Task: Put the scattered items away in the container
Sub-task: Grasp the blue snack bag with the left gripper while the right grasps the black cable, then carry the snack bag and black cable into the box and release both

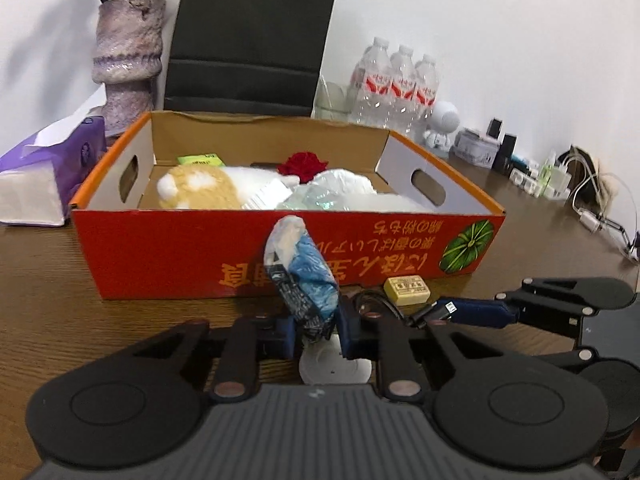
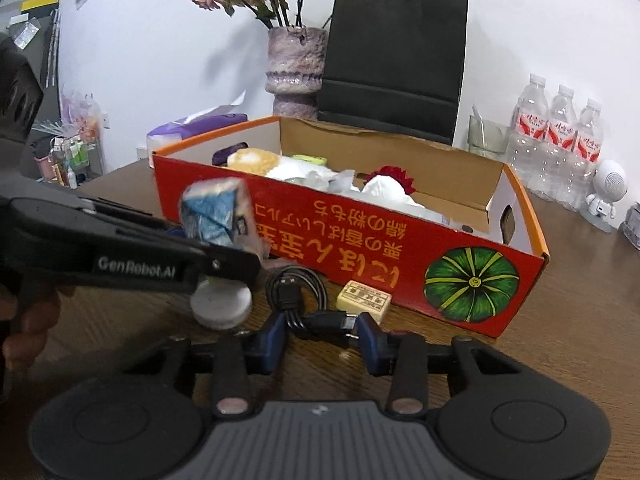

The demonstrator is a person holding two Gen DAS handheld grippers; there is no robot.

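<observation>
Just short of the red box (image 1: 180,256), my left hand-held gripper (image 1: 316,332) pinches the blue packet (image 1: 308,276) above the desk (image 1: 60,280), my right hand-held gripper (image 2: 322,340) spread around the black cable (image 2: 296,296); next: lift packet over the wall, release.

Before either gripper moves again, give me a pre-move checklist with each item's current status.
1. Left gripper shut on the blue packet: ok.
2. Packet lifted over the red box rim: not ok, it is below rim height.
3. Right gripper straddling the black cable: ok.
4. Right gripper shut on cable: not ok, jaws apart.
5. Room left inside box: ok.
6. Yellow block clear of the right gripper's fingers: cannot tell.
</observation>
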